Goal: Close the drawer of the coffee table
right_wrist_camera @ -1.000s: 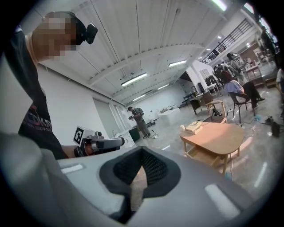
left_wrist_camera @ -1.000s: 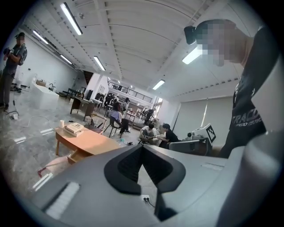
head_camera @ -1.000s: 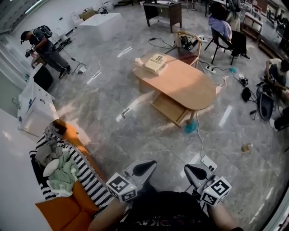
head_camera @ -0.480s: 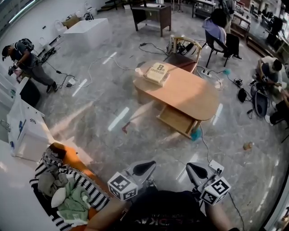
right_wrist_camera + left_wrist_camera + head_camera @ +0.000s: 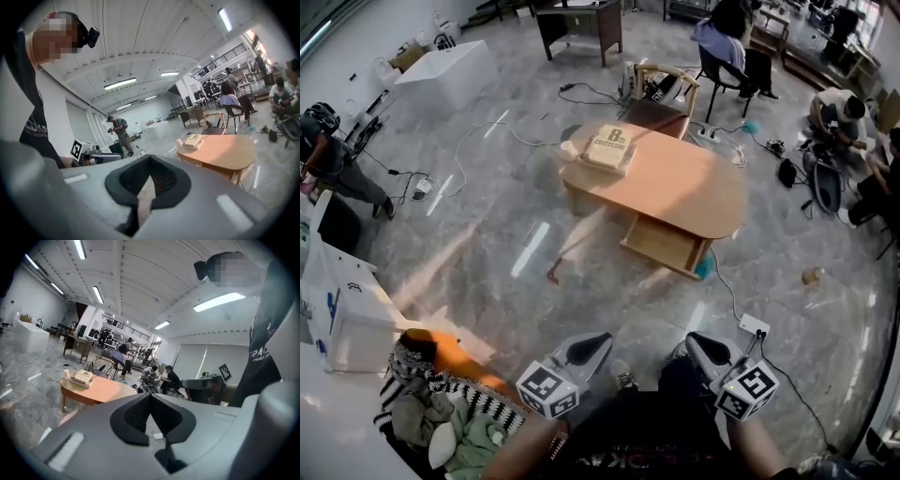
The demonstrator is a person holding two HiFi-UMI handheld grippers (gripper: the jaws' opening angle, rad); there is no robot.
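Observation:
The oval wooden coffee table [image 5: 675,183] stands on the marble floor ahead of me, and a flat box [image 5: 609,148] lies on its far left end. Its drawer [image 5: 664,244] hangs pulled out from the near side. My left gripper [image 5: 589,347] and right gripper [image 5: 705,347] are held low in front of me, well short of the table, both shut and empty. The left gripper view shows the table [image 5: 96,389] and box [image 5: 83,377] beyond the shut left gripper [image 5: 150,397]. The right gripper view has the table [image 5: 220,152] past the shut right gripper [image 5: 149,161].
An orange sofa with a striped blanket [image 5: 441,412] is at my near left, beside a white cabinet [image 5: 347,309]. A power strip [image 5: 753,325] and cables lie on the floor to the right. A teal object [image 5: 705,269] sits by the drawer. A chair [image 5: 661,89] and seated people [image 5: 839,112] are beyond.
I have walked forward: the sofa and cabinet slid down and left in the head view, and the table sits nearer. Both grippers stayed shut in front of me.

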